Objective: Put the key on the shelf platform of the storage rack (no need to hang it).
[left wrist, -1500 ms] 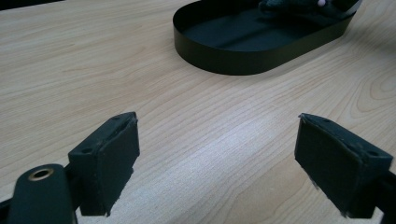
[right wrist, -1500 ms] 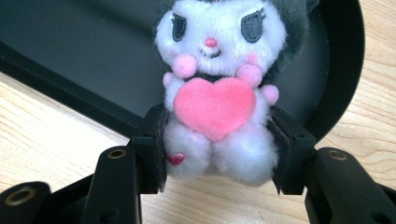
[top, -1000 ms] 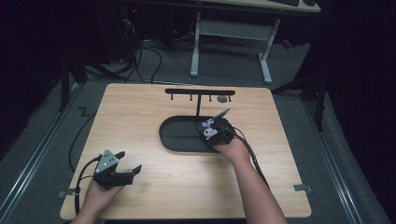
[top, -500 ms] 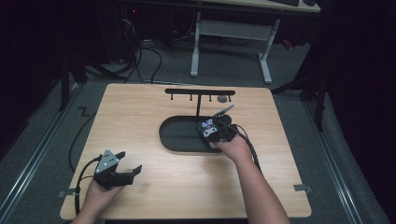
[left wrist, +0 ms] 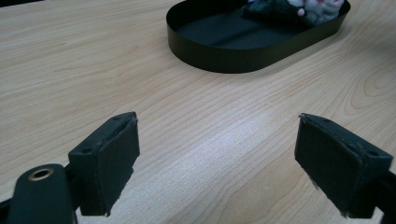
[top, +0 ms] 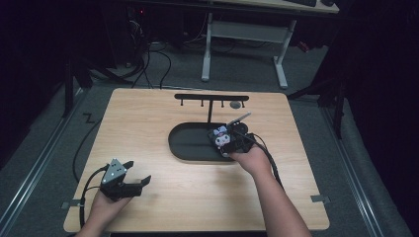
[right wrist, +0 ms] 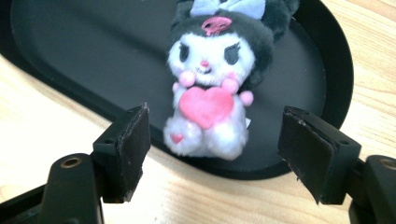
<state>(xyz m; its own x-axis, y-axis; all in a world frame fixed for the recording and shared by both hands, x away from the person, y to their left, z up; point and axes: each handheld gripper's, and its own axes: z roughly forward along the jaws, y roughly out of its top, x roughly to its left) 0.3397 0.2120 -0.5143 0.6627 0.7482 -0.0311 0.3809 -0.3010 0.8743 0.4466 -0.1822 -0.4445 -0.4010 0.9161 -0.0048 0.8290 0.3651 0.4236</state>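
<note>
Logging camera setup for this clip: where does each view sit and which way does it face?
High view: above the person's side, looking forward and down at the table; both forearms and tongs show.
Left gripper view: on the left tongs, low over bare wood, facing the tray.
Right gripper view: on the right tongs, facing the plush.
All three share tray and plush.

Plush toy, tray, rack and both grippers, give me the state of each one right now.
Plush toy: lying in the tray's end, ungripped.
Black oval tray: flat on the table, otherwise empty.
Hook rack: upright behind the tray, hooks bare.
Left gripper: open, holding nothing.
Right gripper: open, just short of the toy.
</note>
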